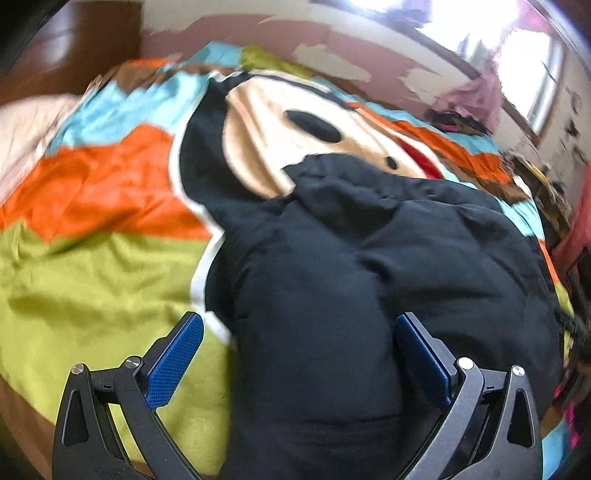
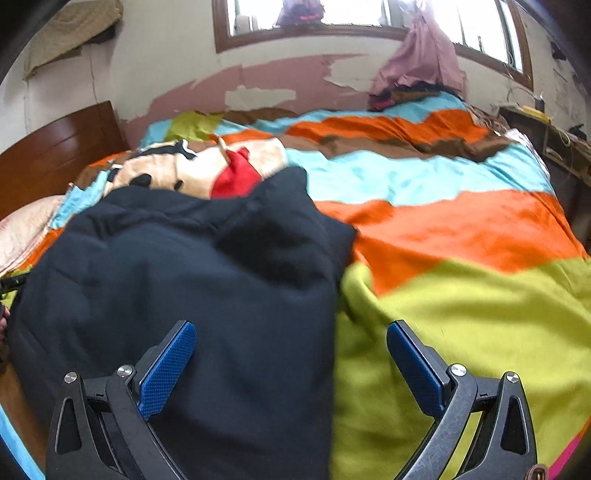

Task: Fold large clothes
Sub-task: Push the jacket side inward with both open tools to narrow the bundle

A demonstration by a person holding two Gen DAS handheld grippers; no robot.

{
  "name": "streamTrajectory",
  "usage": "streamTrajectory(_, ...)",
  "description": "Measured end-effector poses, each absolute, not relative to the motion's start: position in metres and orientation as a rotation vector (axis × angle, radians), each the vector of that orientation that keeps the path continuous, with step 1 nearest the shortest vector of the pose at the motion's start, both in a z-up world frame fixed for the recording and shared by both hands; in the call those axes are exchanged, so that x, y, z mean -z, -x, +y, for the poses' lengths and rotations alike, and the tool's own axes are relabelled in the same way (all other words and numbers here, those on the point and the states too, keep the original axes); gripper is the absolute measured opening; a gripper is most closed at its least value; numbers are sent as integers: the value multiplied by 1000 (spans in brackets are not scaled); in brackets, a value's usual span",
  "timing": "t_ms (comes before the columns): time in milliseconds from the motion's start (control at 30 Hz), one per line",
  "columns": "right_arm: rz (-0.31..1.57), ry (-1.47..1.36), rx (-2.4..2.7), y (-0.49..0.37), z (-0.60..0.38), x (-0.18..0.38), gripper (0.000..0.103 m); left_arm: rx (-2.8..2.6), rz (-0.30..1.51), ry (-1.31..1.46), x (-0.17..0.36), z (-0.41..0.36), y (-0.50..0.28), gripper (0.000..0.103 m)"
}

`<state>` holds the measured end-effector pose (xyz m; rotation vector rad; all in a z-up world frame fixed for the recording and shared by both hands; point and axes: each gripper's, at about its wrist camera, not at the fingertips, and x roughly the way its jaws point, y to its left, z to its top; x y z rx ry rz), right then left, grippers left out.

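A large black padded garment (image 1: 369, 258) lies in a thick, bulky heap on the bed, on top of a blanket (image 1: 92, 258) with wide stripes of orange, light blue, brown and yellow-green and a big cartoon face (image 1: 295, 122) in beige and black. The far end of the garment covers the lower part of this face. The left tool (image 1: 299, 343) is wide open, its two blue pads far apart, and the near end of the garment lies between them; the fabric seems to touch the right pad, while the left pad is over the yellow-green stripe. The right tool (image 2: 291, 347) is also wide open and holds nothing: its left pad is over the black garment (image 2: 184, 277), its right pad is over the yellow-green part of the blanket (image 2: 480, 314), and the edge of the garment runs between them. Behind the bed there is a wall with peeling paint (image 2: 266, 81), a window (image 2: 351, 14) and a dark wooden headboard (image 2: 55, 147).
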<state>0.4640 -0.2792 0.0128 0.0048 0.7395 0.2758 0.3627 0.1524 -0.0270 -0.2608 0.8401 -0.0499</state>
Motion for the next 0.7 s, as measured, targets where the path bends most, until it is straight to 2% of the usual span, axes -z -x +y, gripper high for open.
streamTrajectory(200, 730, -65, -318, -463, -301, -2, 103, 62, 886, 306, 36, 154, -371, 102)
streamTrajectory(467, 683, -142, -467, -504, -318, -13, 103, 93, 907, 365, 45, 162, -372, 102)
streamTrajectory(700, 867, -210, -571, -560, -304, 8, 103, 121, 921, 366, 48, 161, -375, 102)
